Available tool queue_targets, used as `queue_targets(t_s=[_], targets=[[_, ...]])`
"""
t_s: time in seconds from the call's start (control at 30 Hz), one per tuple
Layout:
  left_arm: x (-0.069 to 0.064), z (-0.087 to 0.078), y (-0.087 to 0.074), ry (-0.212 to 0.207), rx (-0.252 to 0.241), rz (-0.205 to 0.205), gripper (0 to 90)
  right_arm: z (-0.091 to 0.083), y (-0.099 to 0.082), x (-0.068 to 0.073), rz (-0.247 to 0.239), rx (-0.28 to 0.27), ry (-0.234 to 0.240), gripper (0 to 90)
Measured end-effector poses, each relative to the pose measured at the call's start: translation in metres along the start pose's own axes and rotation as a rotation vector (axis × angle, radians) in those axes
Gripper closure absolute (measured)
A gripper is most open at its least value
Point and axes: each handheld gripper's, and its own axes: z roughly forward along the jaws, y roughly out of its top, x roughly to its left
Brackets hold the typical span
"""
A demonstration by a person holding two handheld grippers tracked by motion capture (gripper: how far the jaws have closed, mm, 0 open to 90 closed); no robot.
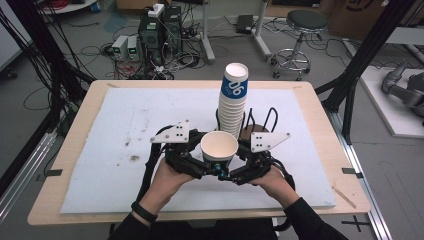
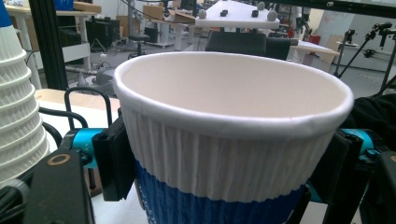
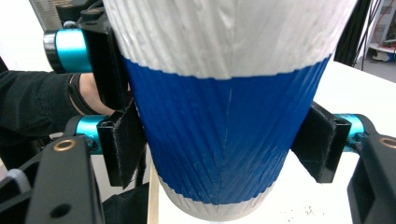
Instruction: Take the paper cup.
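A single paper cup (image 1: 219, 145), white above a blue band, is held upright over the white mat between both hands. My left gripper (image 1: 212, 168) comes at it from the left and my right gripper (image 1: 229, 174) from the right. In the left gripper view the cup (image 2: 233, 116) sits between the jaws of the left gripper (image 2: 224, 172), and both black pads lie against its ribbed wall. In the right gripper view the right gripper (image 3: 219, 149) flanks the cup's blue band (image 3: 219, 116), its pads touching the sides. The cup is empty.
A tall stack of matching cups (image 1: 234, 100) stands in a black wire holder (image 1: 260, 120) just behind the grippers, and the stack (image 2: 18, 107) is close at the left in the left gripper view. The white mat (image 1: 125, 150) covers the wooden table (image 1: 80, 120).
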Motion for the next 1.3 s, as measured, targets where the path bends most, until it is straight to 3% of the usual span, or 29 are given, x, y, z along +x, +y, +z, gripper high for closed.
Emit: queue_targets(t_s=[0.27,0.97,1.3], targets=[[-0.001,-0.002,0.003,-0.004,-0.016,0.001,17.2,0.002,-0.001,0.001,-0.009,0.021,0.008,27.3],[-0.004,-0.006,0.004,0.022,-0.014,0.032,20.8,0.004,-0.001,0.0,-0.008,0.039,0.014,27.2],[0.001,-0.02,0.003,0.077,-0.024,0.037,20.8,-0.005,0.0,-0.005,-0.003,0.042,-0.03,21.0]])
